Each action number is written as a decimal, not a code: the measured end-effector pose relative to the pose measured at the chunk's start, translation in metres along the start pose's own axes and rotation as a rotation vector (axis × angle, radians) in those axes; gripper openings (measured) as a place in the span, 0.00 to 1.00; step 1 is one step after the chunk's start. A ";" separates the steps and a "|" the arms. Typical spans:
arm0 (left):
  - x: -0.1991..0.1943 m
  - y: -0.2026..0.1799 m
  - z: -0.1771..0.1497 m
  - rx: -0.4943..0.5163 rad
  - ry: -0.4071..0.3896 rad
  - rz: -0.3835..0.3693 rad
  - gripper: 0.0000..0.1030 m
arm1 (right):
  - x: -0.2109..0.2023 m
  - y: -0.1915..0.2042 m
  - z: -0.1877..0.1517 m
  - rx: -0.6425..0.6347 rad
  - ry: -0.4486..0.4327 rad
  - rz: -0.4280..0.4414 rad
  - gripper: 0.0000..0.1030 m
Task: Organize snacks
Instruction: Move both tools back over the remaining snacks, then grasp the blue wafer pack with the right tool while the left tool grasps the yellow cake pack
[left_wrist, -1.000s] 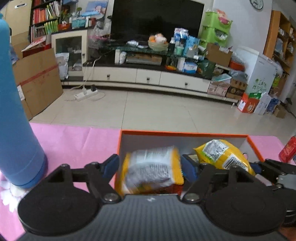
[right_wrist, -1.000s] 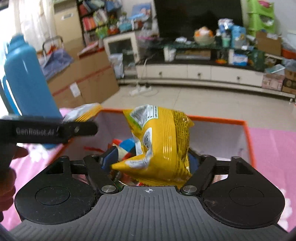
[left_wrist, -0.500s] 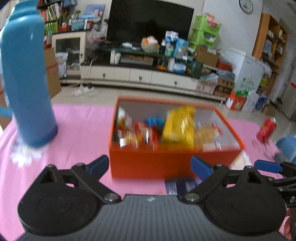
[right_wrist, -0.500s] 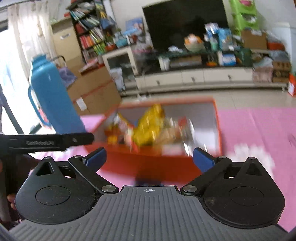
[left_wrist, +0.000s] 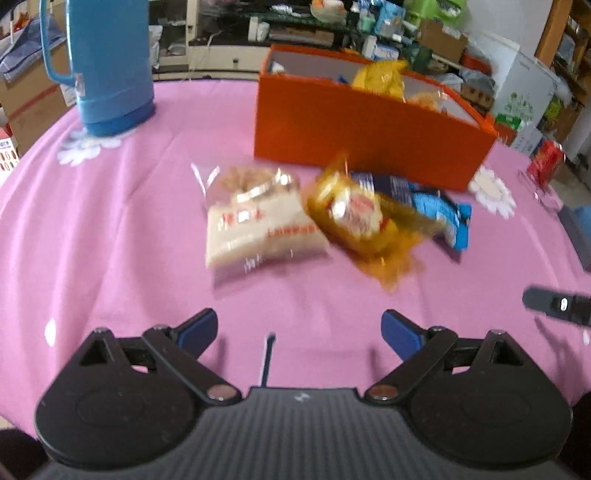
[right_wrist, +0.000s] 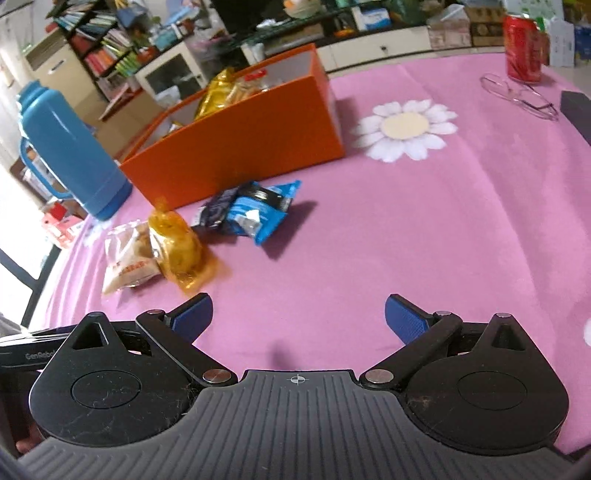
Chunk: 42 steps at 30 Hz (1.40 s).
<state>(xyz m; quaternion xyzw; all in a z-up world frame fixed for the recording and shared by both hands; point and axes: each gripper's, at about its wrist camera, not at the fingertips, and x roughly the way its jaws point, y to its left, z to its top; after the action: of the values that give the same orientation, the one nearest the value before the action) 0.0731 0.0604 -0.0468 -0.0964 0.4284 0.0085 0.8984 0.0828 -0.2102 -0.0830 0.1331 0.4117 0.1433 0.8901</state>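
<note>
Orange box (right_wrist: 240, 147) already holds some snacks; 3 packets left on counter (right_wrist: 424, 240): beige (left_wrist: 258, 225), amber (left_wrist: 360, 221), blue (right_wrist: 258, 210). Left tool (left_wrist: 299, 328) & right tool (right_wrist: 299, 314) both wide apart, empty.

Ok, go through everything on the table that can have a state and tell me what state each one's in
left gripper: open, empty
right gripper: open, empty
orange box: open-topped, holding snacks
beige snack bag: lying flat on the cloth
amber snack bag: lying outside the box
blue snack packet: lying outside the box
blue thermos: upright
red can: upright
glasses: unfolded
</note>
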 end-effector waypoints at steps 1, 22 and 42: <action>-0.001 0.000 0.005 -0.005 -0.011 -0.010 0.91 | 0.000 -0.001 0.000 0.006 -0.002 -0.003 0.88; 0.034 -0.029 0.023 0.096 0.053 -0.172 0.42 | 0.013 -0.019 0.007 0.083 0.021 0.012 0.89; 0.004 0.000 -0.001 0.033 0.013 -0.166 0.54 | 0.102 0.071 0.089 -0.550 0.035 0.004 0.87</action>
<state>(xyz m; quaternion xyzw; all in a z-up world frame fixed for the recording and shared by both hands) 0.0748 0.0605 -0.0500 -0.1166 0.4250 -0.0738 0.8946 0.2046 -0.1178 -0.0727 -0.1151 0.3724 0.2538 0.8852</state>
